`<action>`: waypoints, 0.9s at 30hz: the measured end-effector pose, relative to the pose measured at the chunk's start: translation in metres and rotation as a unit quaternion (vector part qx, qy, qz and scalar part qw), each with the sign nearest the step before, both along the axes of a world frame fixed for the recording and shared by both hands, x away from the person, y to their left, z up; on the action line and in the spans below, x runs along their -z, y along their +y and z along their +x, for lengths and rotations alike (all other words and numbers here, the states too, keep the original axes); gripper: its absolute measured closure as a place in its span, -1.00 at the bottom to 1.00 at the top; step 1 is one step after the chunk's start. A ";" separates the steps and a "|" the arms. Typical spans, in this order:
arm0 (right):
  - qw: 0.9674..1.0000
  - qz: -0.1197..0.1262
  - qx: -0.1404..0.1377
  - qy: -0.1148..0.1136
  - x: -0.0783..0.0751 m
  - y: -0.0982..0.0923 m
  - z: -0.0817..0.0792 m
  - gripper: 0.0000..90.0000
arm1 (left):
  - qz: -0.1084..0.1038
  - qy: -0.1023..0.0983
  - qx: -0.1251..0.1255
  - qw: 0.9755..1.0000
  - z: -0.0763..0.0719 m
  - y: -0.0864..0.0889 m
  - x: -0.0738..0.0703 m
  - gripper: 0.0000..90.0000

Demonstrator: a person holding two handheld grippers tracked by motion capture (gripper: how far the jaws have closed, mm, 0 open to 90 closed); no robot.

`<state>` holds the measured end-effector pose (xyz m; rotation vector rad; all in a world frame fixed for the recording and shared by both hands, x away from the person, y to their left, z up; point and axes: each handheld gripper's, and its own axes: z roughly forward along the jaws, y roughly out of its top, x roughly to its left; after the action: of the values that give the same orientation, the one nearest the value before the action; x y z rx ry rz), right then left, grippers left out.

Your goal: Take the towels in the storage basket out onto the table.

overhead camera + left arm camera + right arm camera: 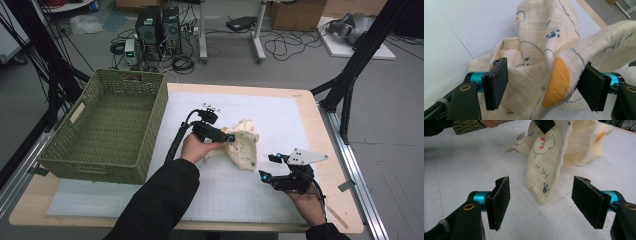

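My left gripper (231,137) stands open around the cloth (243,145) mid-table; my right gripper (266,167), open and empty, waits nearer. The loose fold may slump before I regrip.

Green woven basket (107,127) sits on the left of the wooden surface (306,107), w/ a white gridded mat (240,192) covering most of the top; behind it on the floor, two black PC towers (159,25) in a mess of cables (290,42); cardboard box (297,14) further back; black frame legs (350,82) at right
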<state>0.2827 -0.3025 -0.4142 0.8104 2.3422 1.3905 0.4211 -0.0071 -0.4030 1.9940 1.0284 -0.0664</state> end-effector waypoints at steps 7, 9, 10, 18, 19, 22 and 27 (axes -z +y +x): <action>1.000 -0.001 -0.001 -0.002 0.000 0.000 0.001 -0.32 | -0.005 -0.010 0.008 1.000 -0.002 0.001 -0.004 -0.34; 1.000 0.000 -0.001 -0.001 0.000 0.000 0.000 -0.32 | 0.002 -0.017 0.009 1.000 -0.003 0.003 -0.005 -0.36; 1.000 -0.001 -0.002 -0.001 0.000 0.000 0.000 -0.32 | 0.002 -0.018 0.010 1.000 -0.003 0.003 -0.005 -0.36; 1.000 -0.001 -0.001 -0.001 0.001 0.000 0.001 -0.32 | -0.013 -0.032 0.001 0.999 -0.003 0.012 -0.012 -0.39; 1.000 -0.001 0.000 -0.002 0.001 0.000 0.001 -0.32 | -0.009 -0.035 0.004 0.999 -0.003 0.012 -0.012 -0.41; 1.000 -0.004 -0.003 0.000 0.001 0.002 0.001 -0.31 | 0.001 -0.044 0.004 0.999 -0.004 0.013 -0.013 -0.41; 1.000 -0.004 -0.003 -0.003 0.001 0.002 0.000 -0.29 | -0.030 -0.051 -0.012 0.998 -0.004 0.021 -0.019 -0.41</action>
<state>0.2832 -0.3010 -0.4149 0.7970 2.3464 1.3836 0.4175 0.0136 -0.3838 1.9117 0.9735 0.0168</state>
